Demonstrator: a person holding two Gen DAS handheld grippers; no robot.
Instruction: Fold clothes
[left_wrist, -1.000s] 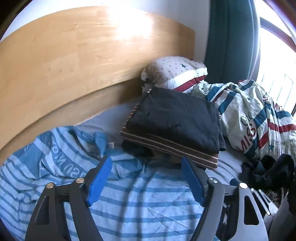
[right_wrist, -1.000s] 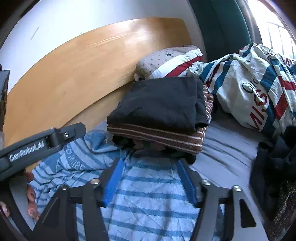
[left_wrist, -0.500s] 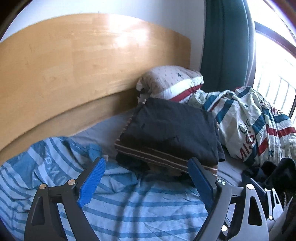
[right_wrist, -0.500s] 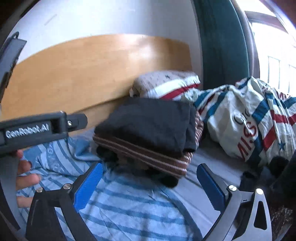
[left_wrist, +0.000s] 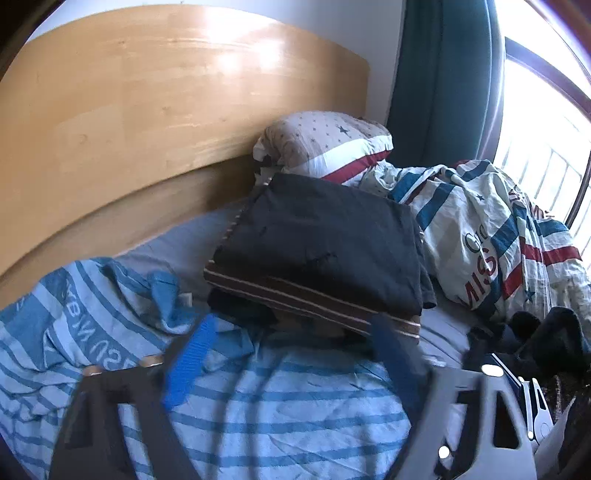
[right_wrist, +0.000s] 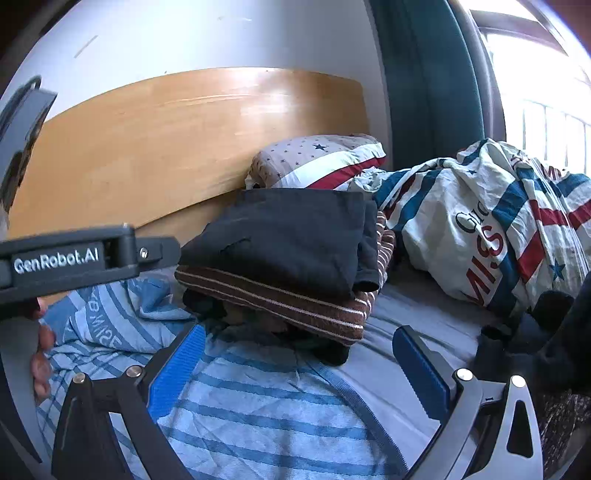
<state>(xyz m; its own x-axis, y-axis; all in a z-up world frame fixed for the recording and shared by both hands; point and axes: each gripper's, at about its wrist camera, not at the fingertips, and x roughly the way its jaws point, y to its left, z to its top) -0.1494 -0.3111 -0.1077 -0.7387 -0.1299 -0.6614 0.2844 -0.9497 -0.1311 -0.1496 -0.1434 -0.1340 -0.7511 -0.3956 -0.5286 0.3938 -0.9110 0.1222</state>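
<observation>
A light-blue striped shirt (left_wrist: 280, 413) lies rumpled on the bed right under both grippers, and it shows in the right wrist view too (right_wrist: 258, 417). Behind it stands a stack of folded clothes (left_wrist: 325, 243), a dark garment on a brown striped one (right_wrist: 280, 302). My left gripper (left_wrist: 293, 328) hovers over the shirt's far edge. Its jaws are closing and motion-blurred, the shirt lies below the gap, and the pads press on nothing. My right gripper (right_wrist: 299, 334) stands wide open over the shirt's collar edge. The left gripper's body (right_wrist: 92, 258) crosses the right wrist view at the left.
A wooden headboard (left_wrist: 147, 122) runs along the back. A star-print pillow (left_wrist: 325, 144) and a bunched striped duvet (left_wrist: 498, 236) lie behind and right of the stack. Dark loose clothes (right_wrist: 546, 332) are heaped at the right. A teal curtain (left_wrist: 443, 74) hangs beside a bright window.
The right jaws have opened wide. The left jaws widened, then began narrowing and now look blurred. Both views have tilted up a little; the shirt and stack have not moved.
</observation>
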